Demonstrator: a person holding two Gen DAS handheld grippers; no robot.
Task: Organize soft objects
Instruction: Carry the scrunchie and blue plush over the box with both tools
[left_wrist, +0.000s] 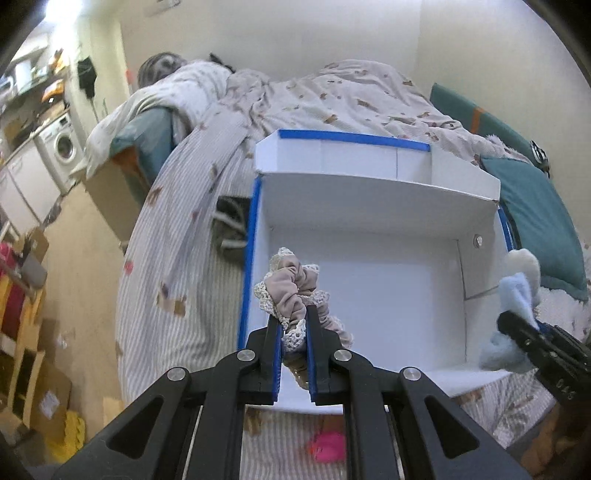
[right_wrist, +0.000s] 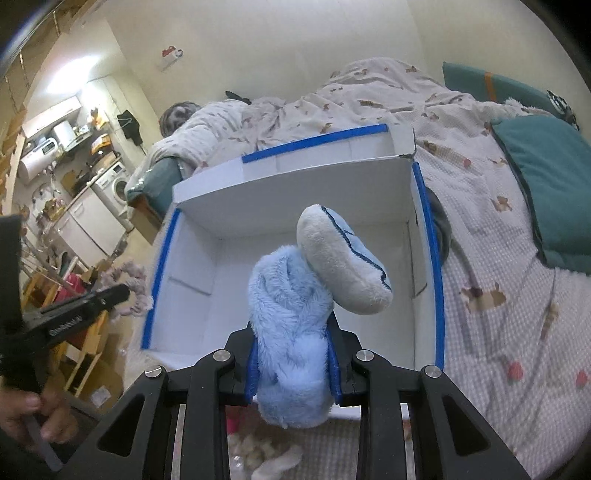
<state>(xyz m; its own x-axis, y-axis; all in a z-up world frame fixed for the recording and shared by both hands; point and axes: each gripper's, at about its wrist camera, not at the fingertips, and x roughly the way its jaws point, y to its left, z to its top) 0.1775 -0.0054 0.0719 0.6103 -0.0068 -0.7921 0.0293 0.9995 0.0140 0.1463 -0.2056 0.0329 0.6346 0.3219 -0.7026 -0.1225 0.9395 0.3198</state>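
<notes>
A white box with blue-taped edges (left_wrist: 373, 280) stands open on the bed; its inside looks bare. My left gripper (left_wrist: 293, 325) is shut on a beige scrunchie with lace trim (left_wrist: 291, 286), held over the box's left side. My right gripper (right_wrist: 291, 343) is shut on a fluffy light-blue plush slipper (right_wrist: 291, 314) with a grey-white sole (right_wrist: 336, 254), held over the box (right_wrist: 229, 206). The slipper also shows at the right edge of the left wrist view (left_wrist: 517, 299). The scrunchie shows at the left of the right wrist view (right_wrist: 129, 284).
The box sits on a striped and checked bedspread (left_wrist: 177, 236) with a rumpled duvet behind. A teal pillow (right_wrist: 554, 184) lies to the right. A pink object (left_wrist: 327, 446) lies on the bed below the box. Pale soft bits (right_wrist: 258, 454) lie near the box's front.
</notes>
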